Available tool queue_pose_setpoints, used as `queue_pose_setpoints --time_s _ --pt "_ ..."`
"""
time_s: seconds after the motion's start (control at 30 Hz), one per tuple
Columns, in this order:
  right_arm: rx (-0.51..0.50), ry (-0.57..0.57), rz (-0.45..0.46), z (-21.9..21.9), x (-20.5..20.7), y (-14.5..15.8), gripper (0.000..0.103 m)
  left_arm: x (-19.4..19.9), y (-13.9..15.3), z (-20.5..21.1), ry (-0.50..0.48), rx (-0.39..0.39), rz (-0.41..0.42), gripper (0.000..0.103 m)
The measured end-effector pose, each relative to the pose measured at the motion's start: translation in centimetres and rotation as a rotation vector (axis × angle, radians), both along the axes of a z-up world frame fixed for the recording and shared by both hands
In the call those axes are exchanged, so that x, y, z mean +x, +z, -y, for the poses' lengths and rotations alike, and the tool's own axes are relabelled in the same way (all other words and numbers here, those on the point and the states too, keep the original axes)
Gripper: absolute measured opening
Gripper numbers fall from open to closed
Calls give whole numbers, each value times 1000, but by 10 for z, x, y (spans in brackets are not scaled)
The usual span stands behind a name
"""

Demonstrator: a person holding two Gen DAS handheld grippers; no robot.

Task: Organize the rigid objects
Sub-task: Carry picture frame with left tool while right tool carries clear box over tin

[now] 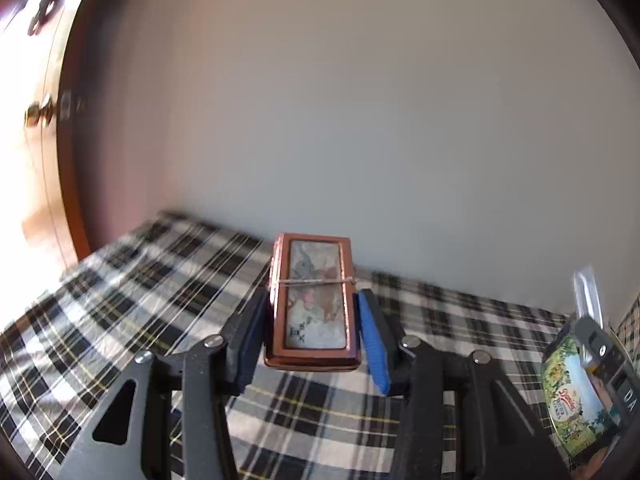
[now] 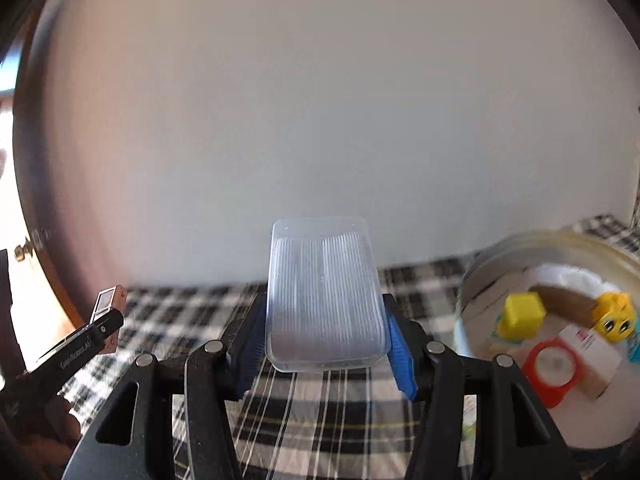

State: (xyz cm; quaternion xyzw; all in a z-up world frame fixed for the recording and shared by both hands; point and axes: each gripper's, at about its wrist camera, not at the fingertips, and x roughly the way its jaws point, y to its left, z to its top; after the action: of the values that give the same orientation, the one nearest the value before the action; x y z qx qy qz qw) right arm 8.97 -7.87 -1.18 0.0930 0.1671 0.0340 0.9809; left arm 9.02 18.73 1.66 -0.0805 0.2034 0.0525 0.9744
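Nearest us, our left gripper (image 1: 313,334) is clamped on a small copper-framed box (image 1: 312,300) bound with a thin string, held above the black-and-white plaid cloth (image 1: 132,280). Our right gripper (image 2: 322,338) is clamped on a clear ribbed plastic box (image 2: 323,296) lifted over the same cloth. Farther right sits a round open tin (image 2: 560,248) holding a yellow block (image 2: 520,316), a yellow toy face (image 2: 614,316) and a red ring (image 2: 552,372); a pale wall (image 2: 320,100) lies beyond.

Black hand-held gripper (image 1: 312,336) frames, blue ribbed pads (image 1: 374,344), silver screws.
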Motion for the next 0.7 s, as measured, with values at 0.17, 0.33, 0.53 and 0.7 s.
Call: queue_pose_setpoints --time_s 0.17,0.33,0.53,0.7 --pt "-32 -28 79 4 -15 7 57 -2 1 20 -47 28 15 44" --pt "-75 -38 94 2 -19 6 57 -7 -2 38 -63 71 13 44" --pt "-108 -38 120 -4 -26 6 57 -10 -3 50 -59 97 4 44" --pt "-135 -26 135 -6 -35 3 57 -13 -2 54 -49 116 12 44"
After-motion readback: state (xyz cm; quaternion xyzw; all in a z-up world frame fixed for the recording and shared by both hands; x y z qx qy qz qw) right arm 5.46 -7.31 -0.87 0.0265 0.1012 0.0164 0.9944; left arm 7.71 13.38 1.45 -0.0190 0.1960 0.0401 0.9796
